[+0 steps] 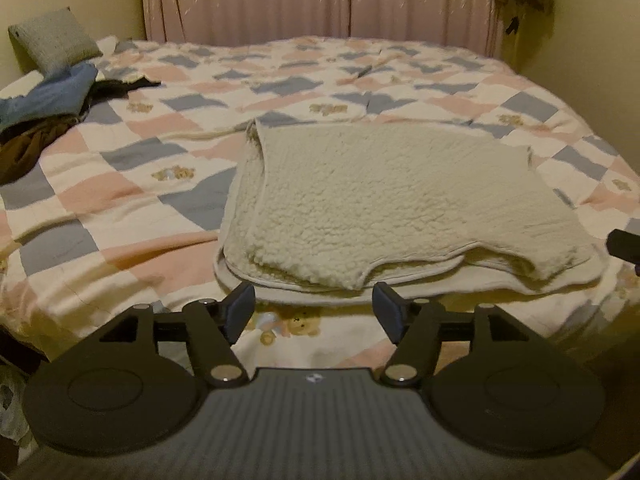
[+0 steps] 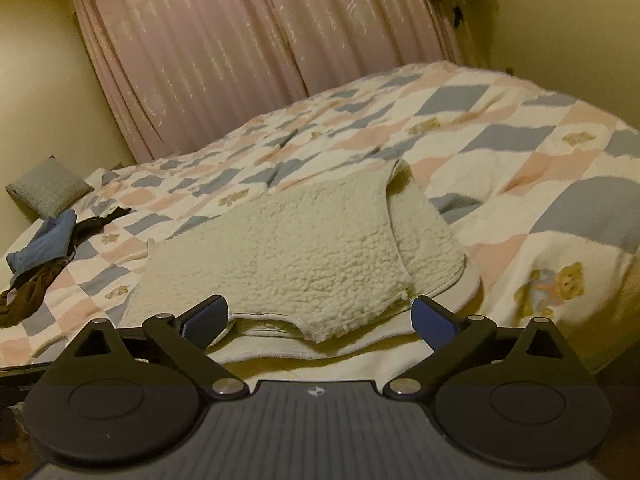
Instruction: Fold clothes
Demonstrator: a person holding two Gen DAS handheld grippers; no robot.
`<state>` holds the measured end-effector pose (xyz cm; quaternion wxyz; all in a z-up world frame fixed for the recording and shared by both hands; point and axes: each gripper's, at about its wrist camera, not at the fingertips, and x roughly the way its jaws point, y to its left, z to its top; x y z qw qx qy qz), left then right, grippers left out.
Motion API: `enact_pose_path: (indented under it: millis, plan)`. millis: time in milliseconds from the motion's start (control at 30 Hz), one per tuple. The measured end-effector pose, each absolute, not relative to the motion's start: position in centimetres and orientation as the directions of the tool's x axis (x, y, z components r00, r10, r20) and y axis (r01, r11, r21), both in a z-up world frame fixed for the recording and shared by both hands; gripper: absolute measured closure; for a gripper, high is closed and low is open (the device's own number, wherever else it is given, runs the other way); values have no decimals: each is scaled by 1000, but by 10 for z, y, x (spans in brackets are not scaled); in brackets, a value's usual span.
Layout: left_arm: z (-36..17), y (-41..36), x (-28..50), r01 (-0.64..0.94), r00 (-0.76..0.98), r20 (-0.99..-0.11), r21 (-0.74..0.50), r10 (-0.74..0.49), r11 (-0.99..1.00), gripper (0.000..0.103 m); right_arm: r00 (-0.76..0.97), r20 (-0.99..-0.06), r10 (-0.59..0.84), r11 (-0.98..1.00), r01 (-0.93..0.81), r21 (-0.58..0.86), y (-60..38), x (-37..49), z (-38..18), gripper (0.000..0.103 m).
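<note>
The cream fleece garment (image 1: 384, 200) lies partly folded on the patchwork quilt (image 1: 120, 200), close to the quilt's near edge, with one layer doubled over another and a curved hem facing the grippers. The left gripper (image 1: 314, 312) hovers just short of that near hem with its fingers spread wide and holding nothing; the right gripper (image 2: 320, 322) is likewise spread and empty, poised at the same hem from a more slanted angle. Far off from the fleece, toward the quilt's left corner, sit a grey cushion (image 1: 52, 38) and a heap of other clothes (image 1: 44, 108), blue and brown. The risk from here, as I judge it, lies in the thick, springy pile: a pinch at the hem may catch only the top layer, so the doubled layers slide apart and the fold opens when lifted. A deep bite could also snag the quilt beneath and drag it along. Lifting the two sides unevenly would skew the next fold.
</note>
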<state>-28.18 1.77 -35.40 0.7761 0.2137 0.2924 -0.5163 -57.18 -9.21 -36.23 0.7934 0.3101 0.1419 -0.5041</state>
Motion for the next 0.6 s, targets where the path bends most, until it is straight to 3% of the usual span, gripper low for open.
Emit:
enact_pose_path:
  millis: [367, 600]
  plan:
    - [-346, 50, -284, 928, 271, -644, -24, -715, 373, 32, 425, -508, -749, 327, 904, 274, -64, -565, -351, 2]
    - [-380, 54, -240, 879, 156, -695, -227, -702, 420, 30, 437, -559, -704, 319, 899, 301, -78, -564, -373, 2]
